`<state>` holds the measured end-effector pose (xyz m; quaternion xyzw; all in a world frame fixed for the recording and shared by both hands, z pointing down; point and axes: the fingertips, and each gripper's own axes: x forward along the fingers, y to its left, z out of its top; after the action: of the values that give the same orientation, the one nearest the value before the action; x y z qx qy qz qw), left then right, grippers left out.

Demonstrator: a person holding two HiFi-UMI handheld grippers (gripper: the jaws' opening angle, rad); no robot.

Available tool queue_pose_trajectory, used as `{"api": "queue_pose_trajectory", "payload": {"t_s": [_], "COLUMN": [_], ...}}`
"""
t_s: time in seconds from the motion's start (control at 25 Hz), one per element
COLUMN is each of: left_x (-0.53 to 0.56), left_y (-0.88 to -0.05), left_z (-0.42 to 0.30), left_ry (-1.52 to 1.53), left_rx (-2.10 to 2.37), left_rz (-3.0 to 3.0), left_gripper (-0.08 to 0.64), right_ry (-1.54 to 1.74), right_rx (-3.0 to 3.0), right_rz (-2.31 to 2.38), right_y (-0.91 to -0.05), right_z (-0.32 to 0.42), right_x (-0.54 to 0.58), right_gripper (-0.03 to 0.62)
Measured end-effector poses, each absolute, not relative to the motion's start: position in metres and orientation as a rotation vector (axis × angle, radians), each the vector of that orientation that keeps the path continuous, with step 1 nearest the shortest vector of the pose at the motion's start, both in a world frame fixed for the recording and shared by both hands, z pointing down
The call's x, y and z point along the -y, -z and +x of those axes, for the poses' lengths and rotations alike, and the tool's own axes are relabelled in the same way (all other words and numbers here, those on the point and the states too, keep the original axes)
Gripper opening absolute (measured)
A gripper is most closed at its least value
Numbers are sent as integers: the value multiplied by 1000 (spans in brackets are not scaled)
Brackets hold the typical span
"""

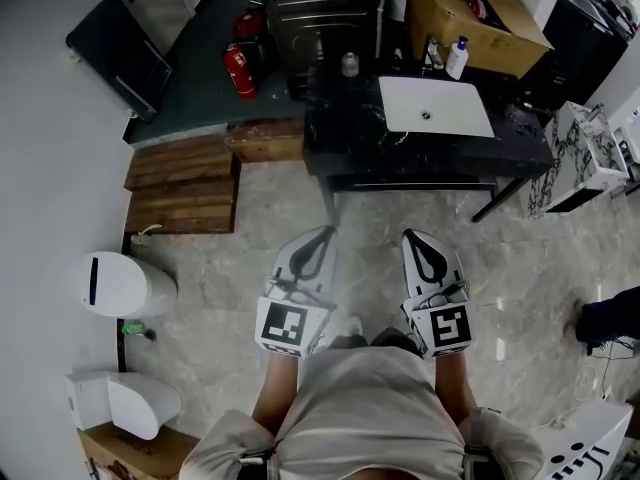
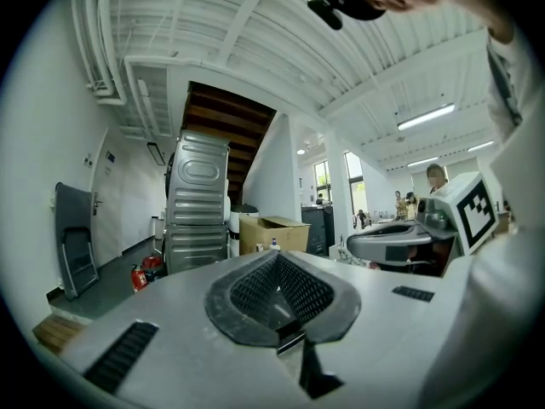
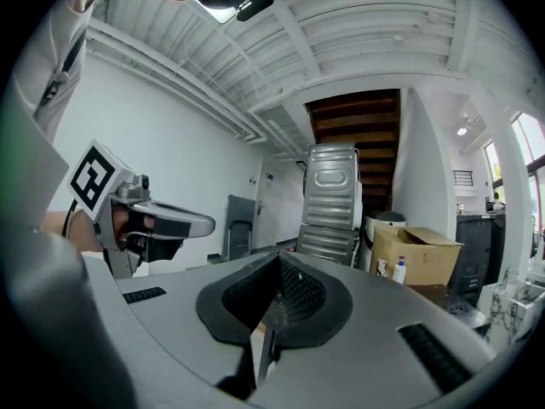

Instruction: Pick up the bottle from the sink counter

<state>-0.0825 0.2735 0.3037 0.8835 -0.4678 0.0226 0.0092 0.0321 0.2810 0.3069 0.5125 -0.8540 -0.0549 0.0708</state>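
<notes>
My left gripper [image 1: 322, 234] and right gripper [image 1: 413, 236] are both pressed together, empty; the bottle [image 1: 457, 58] stands on the surface [image 1: 345, 133] well ahead.

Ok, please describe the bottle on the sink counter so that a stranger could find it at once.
Find the black counter with the white rectangular basin set in it. Behind the basin's far edge, toward the right and in front of the cardboard box, stands the bottle. It is white with a blue cap, unlike the smaller, darker item just to its left.
</notes>
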Motion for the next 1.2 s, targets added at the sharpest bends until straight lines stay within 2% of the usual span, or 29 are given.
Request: {"api": "queue_pose_trajectory", "payload": {"t_s": [1.2], "left_x": [-135], "left_y": [-311], "left_z": [-69], "left_ry": [-79], "left_rx": [1539], "left_rz": [2716], "left_gripper": [0], "right_ry": [154], "right_rx": [2606], "right_rz": [1434], "right_y": [-318], "right_z": [44], "right_x": [-140], "right_gripper": [-5]}}
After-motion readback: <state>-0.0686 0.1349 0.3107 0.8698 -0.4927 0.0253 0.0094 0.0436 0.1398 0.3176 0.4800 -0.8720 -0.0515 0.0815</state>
